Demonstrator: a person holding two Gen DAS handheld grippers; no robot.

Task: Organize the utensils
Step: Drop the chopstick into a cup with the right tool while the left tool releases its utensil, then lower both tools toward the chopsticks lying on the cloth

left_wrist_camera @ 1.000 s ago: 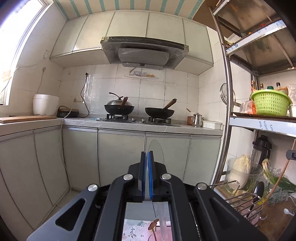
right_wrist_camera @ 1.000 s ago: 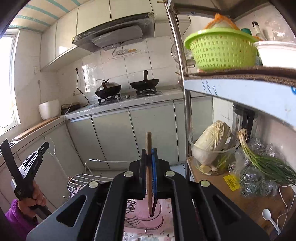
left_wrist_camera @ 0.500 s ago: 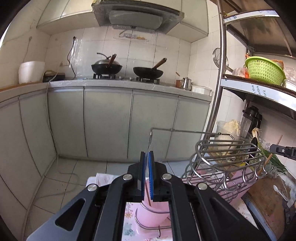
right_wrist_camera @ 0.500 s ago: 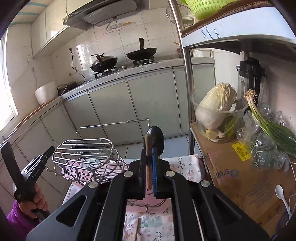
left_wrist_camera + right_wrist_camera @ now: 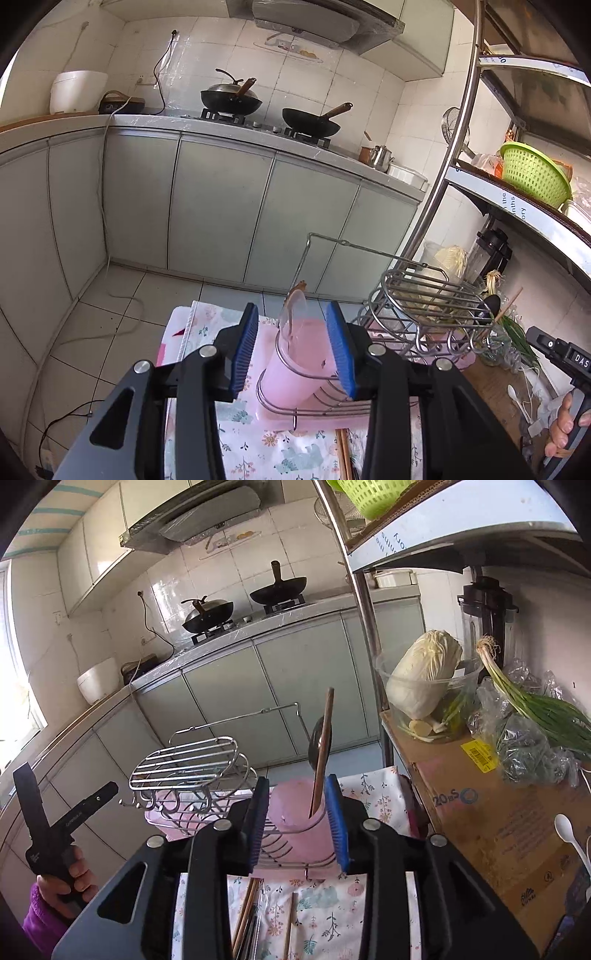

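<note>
A translucent plastic spoon [image 5: 291,314] leans in one frosted pink cup [image 5: 295,365], ringed by chrome wire, between the left gripper's [image 5: 291,350] ribbed blue pads, which have just sprung apart, clear of it. The right gripper's [image 5: 297,823] jaws have likewise just parted around a slim wooden-handled ladle [image 5: 320,753] standing in the other pink cup [image 5: 299,816]. Both grippers tilt downward over the wire rack [image 5: 192,768].
</note>
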